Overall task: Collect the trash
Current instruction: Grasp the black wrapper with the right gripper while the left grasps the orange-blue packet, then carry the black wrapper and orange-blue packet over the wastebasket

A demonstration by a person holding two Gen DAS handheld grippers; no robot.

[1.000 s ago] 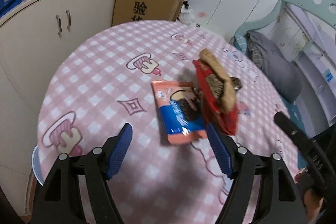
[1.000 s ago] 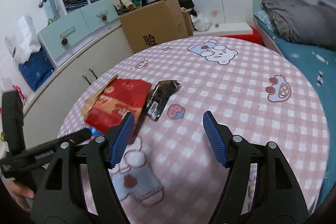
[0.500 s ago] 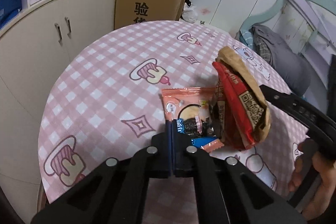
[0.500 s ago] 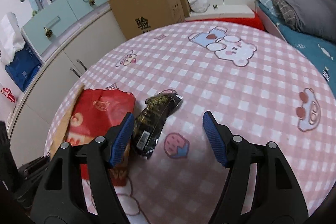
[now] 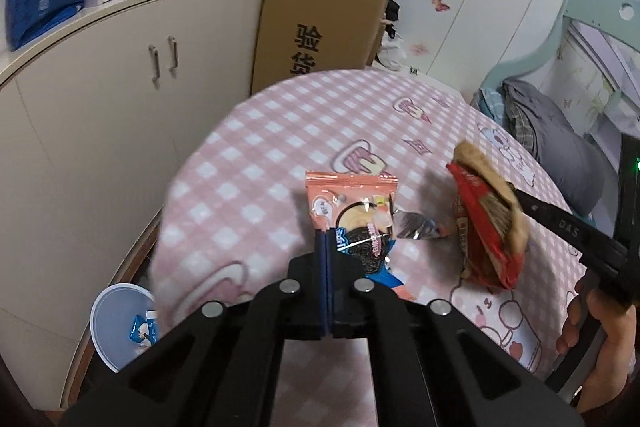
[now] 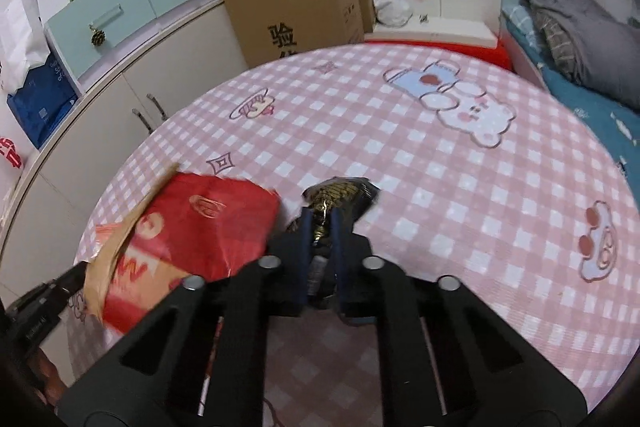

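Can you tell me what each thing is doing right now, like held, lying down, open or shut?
Left gripper: shut on the cookie wrapper.
Cookie wrapper: pinched, partly lifted.
Right gripper: shut on the dark wrapper.
Dark wrapper: pinched between the fingers.
Red bag: lying crumpled on the table.
Bin: open, trash inside.
Cupboard doors: shut.

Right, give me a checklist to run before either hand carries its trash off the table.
1. Left gripper shut on the cookie wrapper: ok.
2. Right gripper, jaws just closed on the dark wrapper: ok.
3. Bin in view beside the table: ok.
4. Red bag clear of the right jaws: cannot tell, it sits close.
5. Both wrappers lifted off the table: cannot tell.
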